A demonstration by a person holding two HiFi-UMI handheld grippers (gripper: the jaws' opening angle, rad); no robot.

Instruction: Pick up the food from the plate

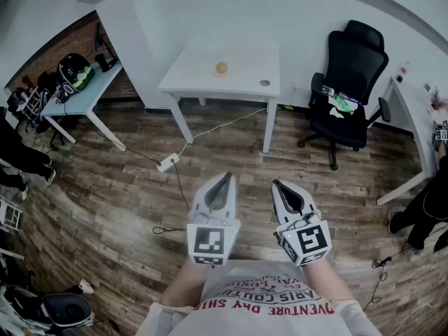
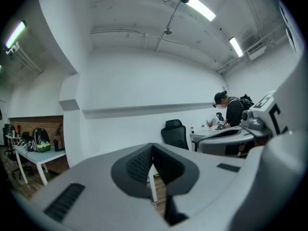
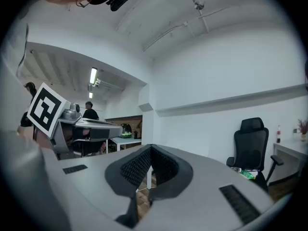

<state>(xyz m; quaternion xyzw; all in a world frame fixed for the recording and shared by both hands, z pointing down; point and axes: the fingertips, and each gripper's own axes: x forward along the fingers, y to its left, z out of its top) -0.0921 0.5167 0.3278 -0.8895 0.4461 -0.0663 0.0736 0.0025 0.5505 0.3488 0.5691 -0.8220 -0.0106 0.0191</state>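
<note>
Left tongs (image 1: 225, 178) and right tongs (image 1: 276, 185) held level side by side, jaws closed, empty.

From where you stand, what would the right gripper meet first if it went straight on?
The right gripper would probably meet the white table, near its front right leg; until there the way looks free, though depth is unclear.

The right gripper (image 3: 151, 147) is held with jaws pressed together, nothing gripped; a black office chair (image 3: 251, 143) is seen far right.
</note>
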